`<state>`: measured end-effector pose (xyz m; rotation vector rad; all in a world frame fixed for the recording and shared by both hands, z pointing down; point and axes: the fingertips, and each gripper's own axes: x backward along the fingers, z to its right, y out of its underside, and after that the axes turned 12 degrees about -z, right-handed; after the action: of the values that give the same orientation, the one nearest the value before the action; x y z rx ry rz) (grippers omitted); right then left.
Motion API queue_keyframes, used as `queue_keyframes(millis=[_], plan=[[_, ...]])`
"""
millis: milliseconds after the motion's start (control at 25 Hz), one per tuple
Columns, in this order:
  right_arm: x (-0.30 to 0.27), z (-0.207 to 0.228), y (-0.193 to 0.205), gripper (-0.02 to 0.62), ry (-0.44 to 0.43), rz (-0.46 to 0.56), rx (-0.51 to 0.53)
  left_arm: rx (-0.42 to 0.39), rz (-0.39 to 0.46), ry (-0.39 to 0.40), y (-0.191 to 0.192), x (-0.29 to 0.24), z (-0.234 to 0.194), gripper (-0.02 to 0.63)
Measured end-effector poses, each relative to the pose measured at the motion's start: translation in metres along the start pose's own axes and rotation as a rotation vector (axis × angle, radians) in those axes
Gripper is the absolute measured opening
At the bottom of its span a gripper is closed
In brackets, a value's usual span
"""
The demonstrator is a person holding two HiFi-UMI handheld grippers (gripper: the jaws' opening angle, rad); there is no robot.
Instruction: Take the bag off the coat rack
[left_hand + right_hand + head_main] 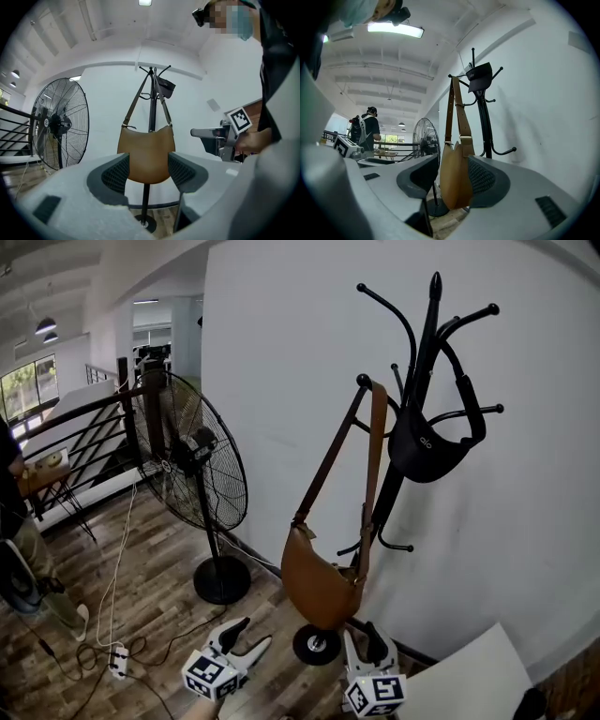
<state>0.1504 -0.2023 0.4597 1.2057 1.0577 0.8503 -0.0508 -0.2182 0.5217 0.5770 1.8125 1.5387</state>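
While hooked on rack (427, 345), bag (317, 587) hangs vertically.

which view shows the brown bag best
The head view: the whole bag shows, strap up to its hook on the rack. The left gripper view shows it face on, bottom cut off by the jaws; the right gripper view shows it edge on.

coat rack pole (387, 493) partly behind bag (319, 587), person (28, 559) cut at edge

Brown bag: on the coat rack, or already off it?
On. The brown bag hangs by its strap, which loops over a hook of the coat rack.
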Motion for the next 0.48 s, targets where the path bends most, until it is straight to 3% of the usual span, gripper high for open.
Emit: queue_keyframes(millis=[480], plan=[[-0.039,0.033,-0.037,0.179,-0.053,0.06,0.016,0.006,0.015,0.007,-0.022,-0.069,-0.014,0.249]])
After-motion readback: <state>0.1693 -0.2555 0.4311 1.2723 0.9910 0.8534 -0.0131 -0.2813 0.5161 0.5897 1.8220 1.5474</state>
